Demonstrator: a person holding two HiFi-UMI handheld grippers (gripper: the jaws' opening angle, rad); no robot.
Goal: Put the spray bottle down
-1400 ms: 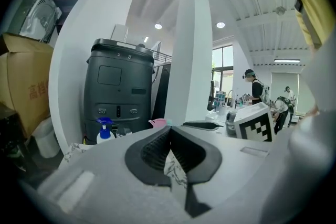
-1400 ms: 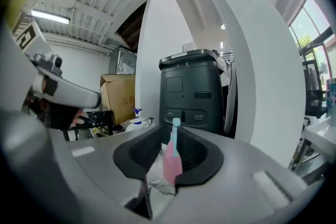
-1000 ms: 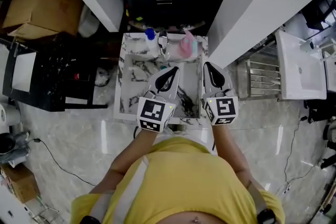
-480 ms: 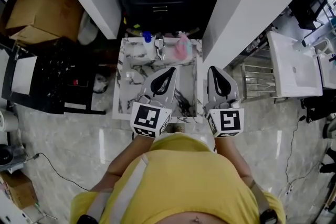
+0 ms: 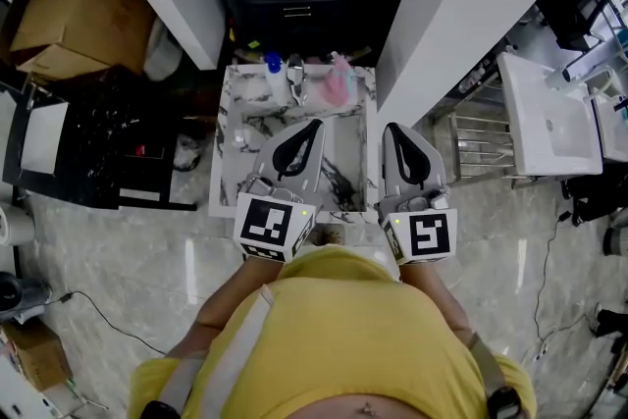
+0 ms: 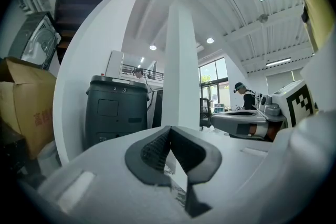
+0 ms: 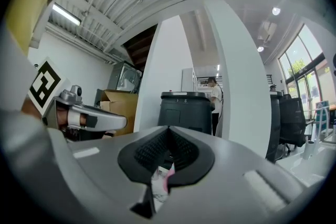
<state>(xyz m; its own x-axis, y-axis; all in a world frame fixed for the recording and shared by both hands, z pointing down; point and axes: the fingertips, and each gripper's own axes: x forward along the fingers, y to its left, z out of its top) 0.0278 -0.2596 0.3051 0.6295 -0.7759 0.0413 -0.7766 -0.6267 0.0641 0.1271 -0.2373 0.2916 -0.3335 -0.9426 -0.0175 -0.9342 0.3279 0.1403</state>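
Marble sink ledge [image 5: 238, 72] bears pink spray bottle [image 5: 339, 84], blue-capped bottle [image 5: 275, 74].

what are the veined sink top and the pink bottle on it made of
Sink top: looks like polished marble or marble-look stone, white with dark veins and a slight sheen. Whether it is real or imitation cannot be told.
Pink bottle: probably plastic, a pink body that looks see-through with a paler spray head, though it is too small to be sure.

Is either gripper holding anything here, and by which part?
Nothing is held: the left gripper and right gripper are shut and empty; the pink spray bottle sits on the marble counter.
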